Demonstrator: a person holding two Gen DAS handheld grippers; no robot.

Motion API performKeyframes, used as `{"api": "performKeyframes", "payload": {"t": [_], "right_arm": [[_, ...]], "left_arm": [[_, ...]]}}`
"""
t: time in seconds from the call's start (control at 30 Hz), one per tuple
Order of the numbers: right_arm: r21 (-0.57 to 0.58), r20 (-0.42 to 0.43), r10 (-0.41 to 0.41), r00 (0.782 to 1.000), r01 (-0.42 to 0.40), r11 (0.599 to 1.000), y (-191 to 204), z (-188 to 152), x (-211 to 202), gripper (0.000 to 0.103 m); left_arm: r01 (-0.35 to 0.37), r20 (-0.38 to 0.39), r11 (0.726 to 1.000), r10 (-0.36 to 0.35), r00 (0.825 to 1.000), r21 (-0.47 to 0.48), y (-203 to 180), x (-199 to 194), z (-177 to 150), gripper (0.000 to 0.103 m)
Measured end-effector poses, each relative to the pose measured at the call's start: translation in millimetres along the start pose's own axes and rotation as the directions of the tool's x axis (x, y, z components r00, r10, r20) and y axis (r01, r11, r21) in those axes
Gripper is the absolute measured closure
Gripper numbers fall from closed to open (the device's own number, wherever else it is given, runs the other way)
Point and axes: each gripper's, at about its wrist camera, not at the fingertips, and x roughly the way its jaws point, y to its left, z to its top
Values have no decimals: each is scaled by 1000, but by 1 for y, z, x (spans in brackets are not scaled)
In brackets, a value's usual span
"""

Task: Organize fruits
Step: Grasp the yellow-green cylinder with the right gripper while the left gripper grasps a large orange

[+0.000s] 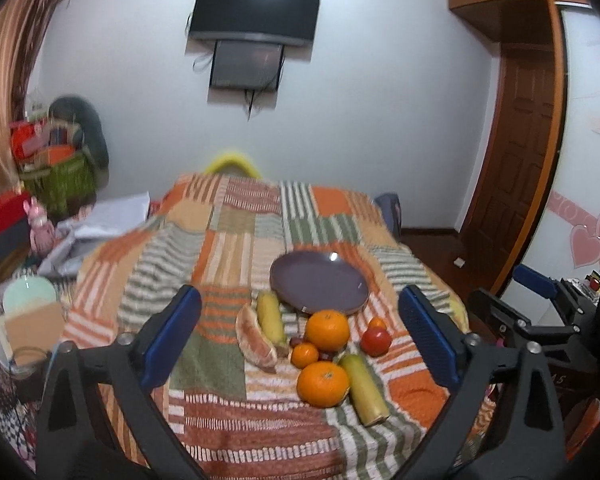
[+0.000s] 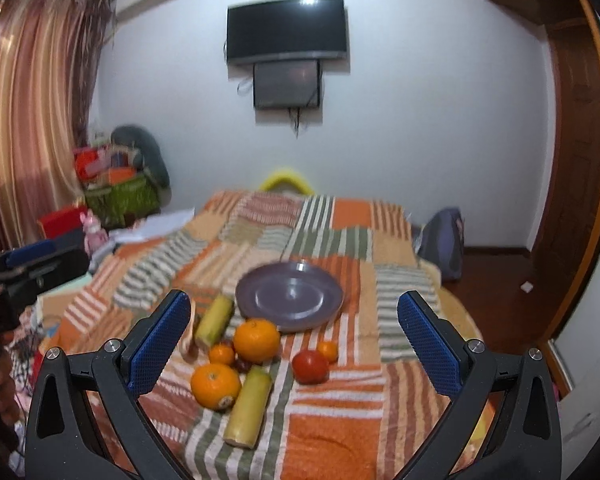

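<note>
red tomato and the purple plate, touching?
Apart. The right wrist view shows it: striped blanket lies plainly between the red tomato and the near rim of the purple plate.

The scene is viewed from each gripper, along its fingers and slightly downward, at close range. Shared by both views are the purple plate (image 1: pixel 319 282) (image 2: pixel 289 295), the fruit pile, the patchwork-covered table (image 1: pixel 228 240) (image 2: pixel 352 364) and the wall-mounted television (image 1: pixel 256 10) (image 2: pixel 287 29).
</note>
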Motion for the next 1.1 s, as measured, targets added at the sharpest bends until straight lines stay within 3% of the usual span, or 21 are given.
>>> {"api": "performKeyframes", "payload": {"t": [0.07, 0.37, 0.43, 0.57, 0.7, 0.83, 1.0, 1.1], "right_arm": [[-3, -53, 0, 999, 0, 1000, -1, -7, 16, 0], [-49, -284, 13, 959, -28, 998, 4, -41, 76, 4], [-55, -326, 30, 945, -50, 997, 5, -48, 84, 15], [-31, -414, 92, 905, -115, 993, 9, -63, 98, 24], [-13, -482, 128, 867, -153, 988, 14, -77, 105, 39], [47, -533, 187, 825, -192, 980, 13, -86, 113, 45], [54, -552, 213, 806, -221, 974, 13, -90, 117, 47], [85, -571, 251, 781, -248, 965, 13, -92, 120, 66]], "left_arm": [[-12, -49, 1000, 12, 999, -13, 9, 16, -5, 15], [-87, -197, 996, 84, 977, -3, 38, 73, -31, 18], [-89, -225, 996, 87, 971, 2, 41, 83, -39, 20], [-85, -274, 996, 83, 958, 4, 43, 99, -48, 22], [-80, -308, 997, 83, 948, 21, 40, 109, -59, 26], [-56, -341, 998, 63, 938, 31, 35, 114, -67, 30], [-11, -377, 999, 26, 926, 41, 24, 122, -73, 30], [22, -412, 999, -1, 911, 45, 13, 129, -78, 30]]}}
